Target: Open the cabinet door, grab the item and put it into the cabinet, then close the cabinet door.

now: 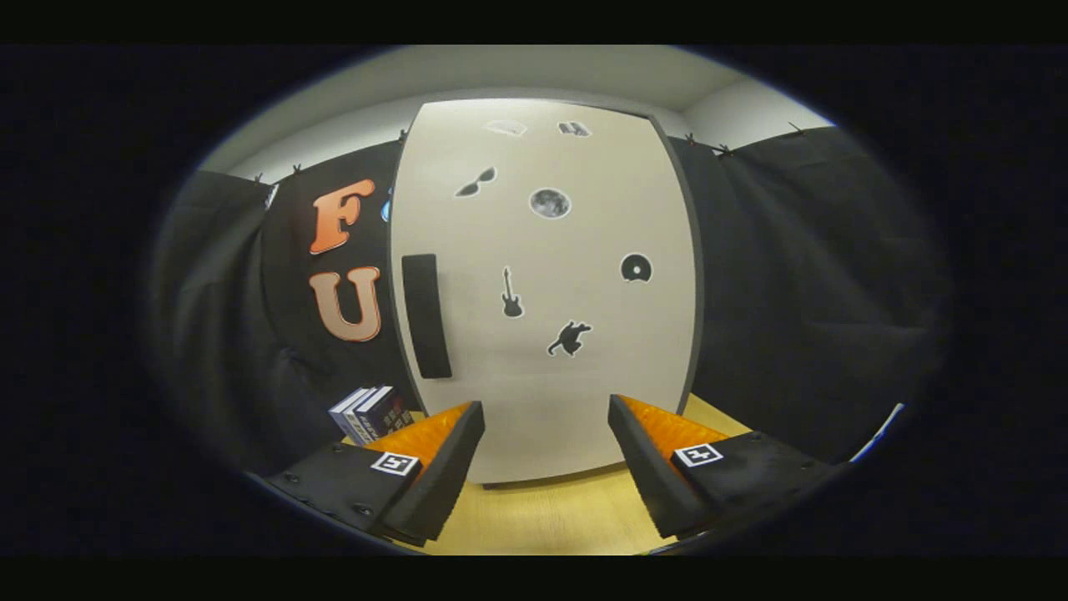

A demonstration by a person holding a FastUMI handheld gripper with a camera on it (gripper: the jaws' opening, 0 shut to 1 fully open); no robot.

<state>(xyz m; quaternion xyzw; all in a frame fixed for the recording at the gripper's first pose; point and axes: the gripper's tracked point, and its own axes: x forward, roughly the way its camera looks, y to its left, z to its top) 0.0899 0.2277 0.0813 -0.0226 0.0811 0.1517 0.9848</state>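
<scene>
A tall cabinet stands on the wooden table straight ahead, its pale door [542,334] closed and dotted with small dark stickers. A black vertical handle [426,315] sits near the door's left edge. My gripper [546,413] is open, with nothing between its fingers, held a short way in front of the door's lower part. To the left of the cabinet, just beyond my left finger [442,451], lies a small stack of books [371,411] on the table.
The light wooden table [551,517] runs under the fingers up to the cabinet's base. Black cloth walls [793,292] close in on both sides and behind the cabinet.
</scene>
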